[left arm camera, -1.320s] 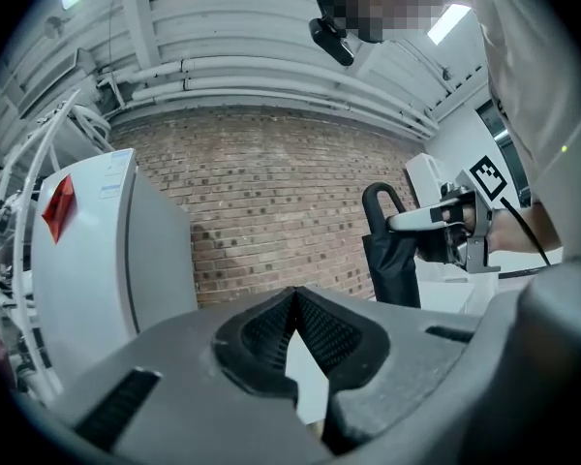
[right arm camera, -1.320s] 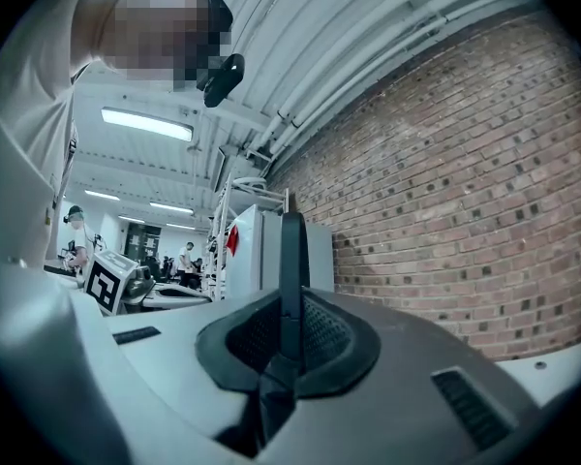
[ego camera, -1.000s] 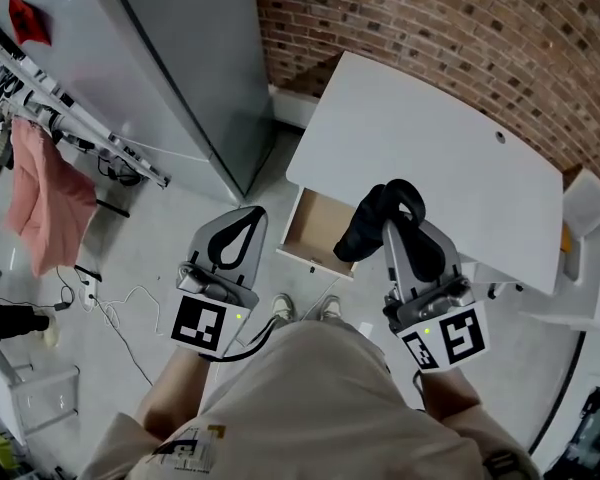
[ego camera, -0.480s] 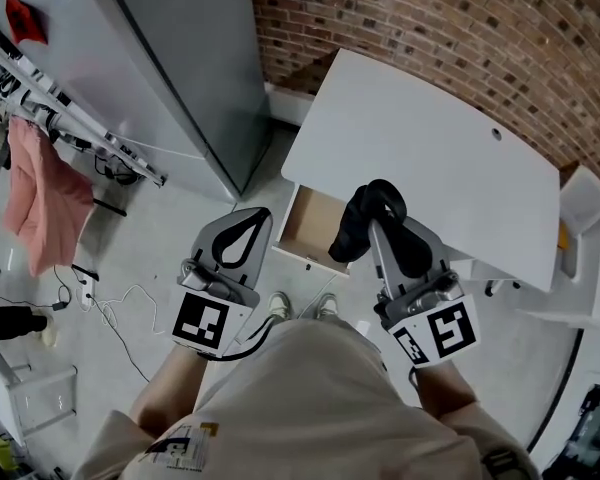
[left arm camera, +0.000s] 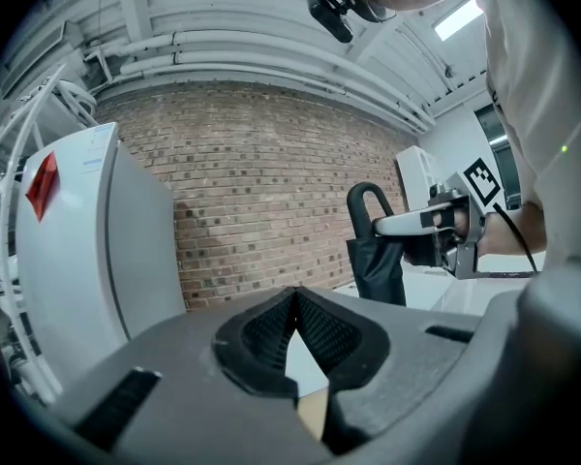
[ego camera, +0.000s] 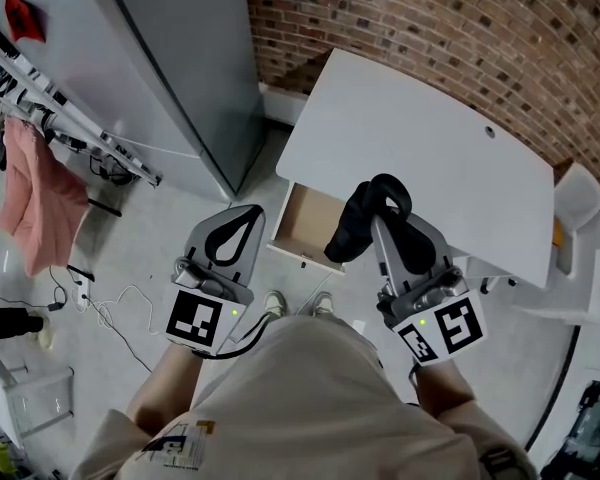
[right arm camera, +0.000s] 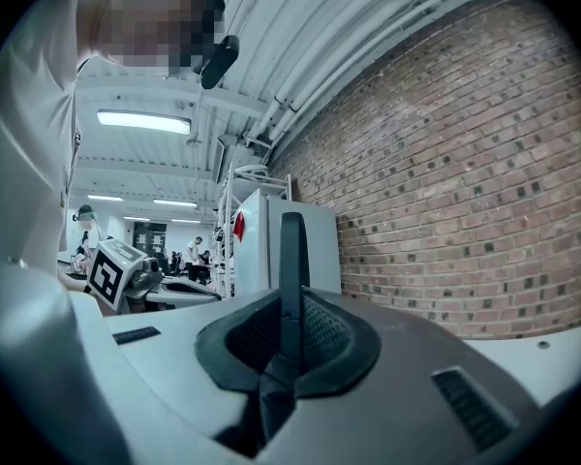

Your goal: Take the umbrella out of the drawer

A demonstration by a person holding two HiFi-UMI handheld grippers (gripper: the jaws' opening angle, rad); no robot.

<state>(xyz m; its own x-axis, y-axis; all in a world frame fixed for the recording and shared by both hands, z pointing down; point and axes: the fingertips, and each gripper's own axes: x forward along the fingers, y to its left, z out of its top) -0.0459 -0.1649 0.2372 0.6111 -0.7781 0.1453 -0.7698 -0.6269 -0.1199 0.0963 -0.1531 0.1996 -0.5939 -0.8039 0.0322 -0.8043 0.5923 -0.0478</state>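
A black folded umbrella [ego camera: 348,230] with a loop handle hangs above the open drawer [ego camera: 302,226] of the white desk [ego camera: 430,138]. My right gripper [ego camera: 378,216] is shut on its handle. In the right gripper view the handle's black strap [right arm camera: 291,250] stands upright between the pads of my right gripper [right arm camera: 290,303]. My left gripper [ego camera: 250,213] is held to the left of the drawer, shut with nothing in it. In the left gripper view its tips [left arm camera: 293,294] meet, and the umbrella [left arm camera: 376,260] hangs ahead to the right. The drawer's wooden inside shows nothing else.
A tall grey cabinet [ego camera: 170,58] stands left of the desk against the brick wall [ego camera: 460,28]. A rack with pink cloth [ego camera: 35,198] and cables [ego camera: 110,308] lie on the floor at left. A white chair [ego camera: 575,203] is at the desk's right end.
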